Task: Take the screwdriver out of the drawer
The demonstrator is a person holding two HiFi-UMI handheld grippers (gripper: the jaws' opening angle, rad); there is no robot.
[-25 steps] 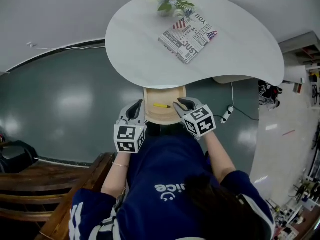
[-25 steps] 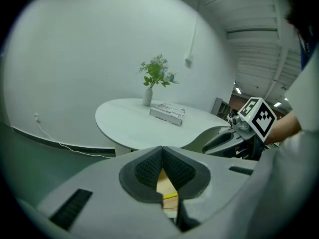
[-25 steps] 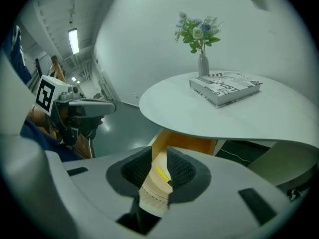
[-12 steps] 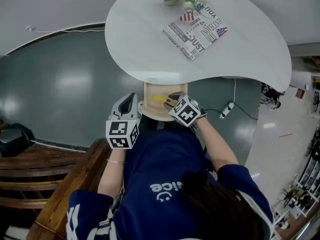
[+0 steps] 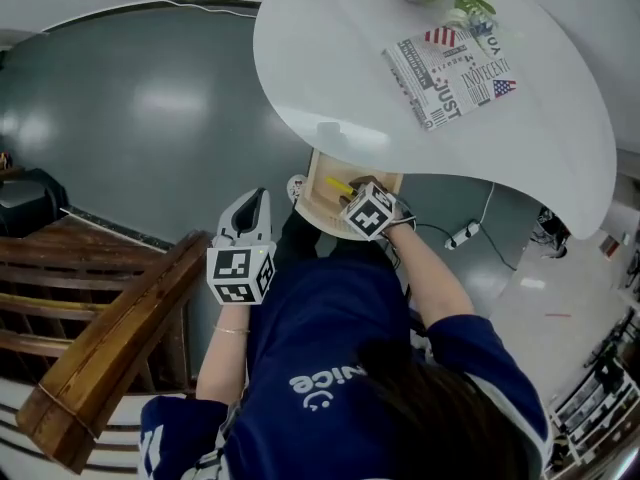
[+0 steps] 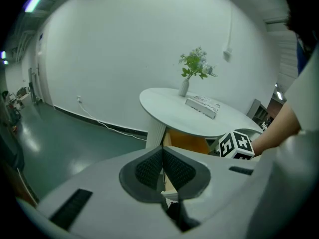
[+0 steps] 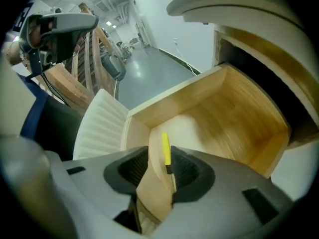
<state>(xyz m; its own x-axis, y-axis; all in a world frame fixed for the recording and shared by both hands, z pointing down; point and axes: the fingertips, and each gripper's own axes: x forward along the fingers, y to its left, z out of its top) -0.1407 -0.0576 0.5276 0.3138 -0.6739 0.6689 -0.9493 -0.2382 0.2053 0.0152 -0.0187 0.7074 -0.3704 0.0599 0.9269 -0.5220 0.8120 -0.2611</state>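
Right gripper view: right tool (image 7: 159, 159) poised over the screwdriver (image 7: 166, 152) in the open drawer (image 7: 239, 128) under the bench (image 5: 330, 78).
Its jaws stand well apart, gripping nothing; the screwdriver lies on the drawer floor between them, nearer the pad (image 7: 187, 170) at frame right. Its long axis runs almost up-down the frame, along the jaw gap, yellow handle uppermost, dark shank toward the camera. A sound grasp likely means centring the handle, closing across its width, then lifting clear of the drawer walls. The left tool (image 6: 162, 158) is closed, empty.
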